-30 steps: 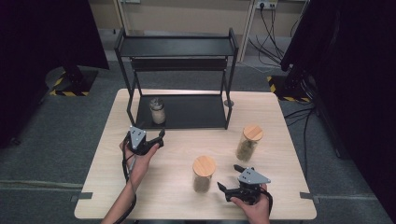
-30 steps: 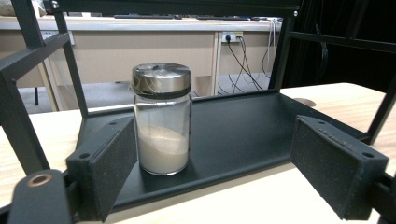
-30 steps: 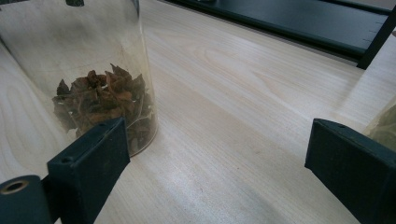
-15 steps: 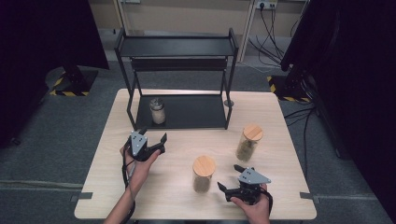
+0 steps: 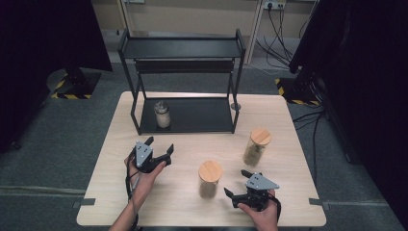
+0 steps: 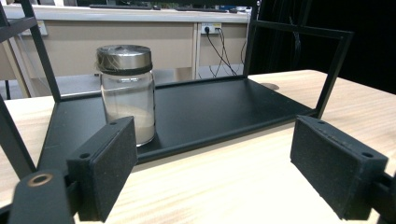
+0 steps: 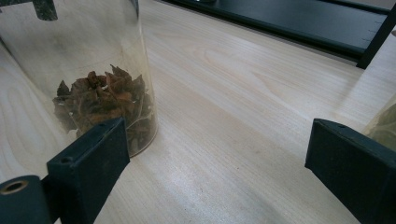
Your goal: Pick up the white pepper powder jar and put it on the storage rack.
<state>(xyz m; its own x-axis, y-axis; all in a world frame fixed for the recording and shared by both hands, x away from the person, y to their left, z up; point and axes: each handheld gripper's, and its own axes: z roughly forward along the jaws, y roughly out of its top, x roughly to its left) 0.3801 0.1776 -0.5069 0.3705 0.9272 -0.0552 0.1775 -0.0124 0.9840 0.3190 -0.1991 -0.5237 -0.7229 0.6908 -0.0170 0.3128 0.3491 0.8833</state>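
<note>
Grippers spread and empty over the wooden table [image 5: 288, 120], jars untouched.
Left gripper [image 5: 160, 150] hovers with jaws wide apart just near of the black shelf rack [image 5: 192, 118], whose lower tray holds a metal-lidded jar [image 5: 162, 114] at its left. Right gripper [image 5: 237, 184], jaws likewise apart, sits at the near edge just right of the wooden-lidded jar [image 5: 210, 179]; another wooden-lidded jar [image 5: 256, 146] stands farther right.

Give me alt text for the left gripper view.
A glass jar with a metal lid stands on the bottom shelf of a black rack on a wooden table. The left gripper is open, its fingers empty.
</note>
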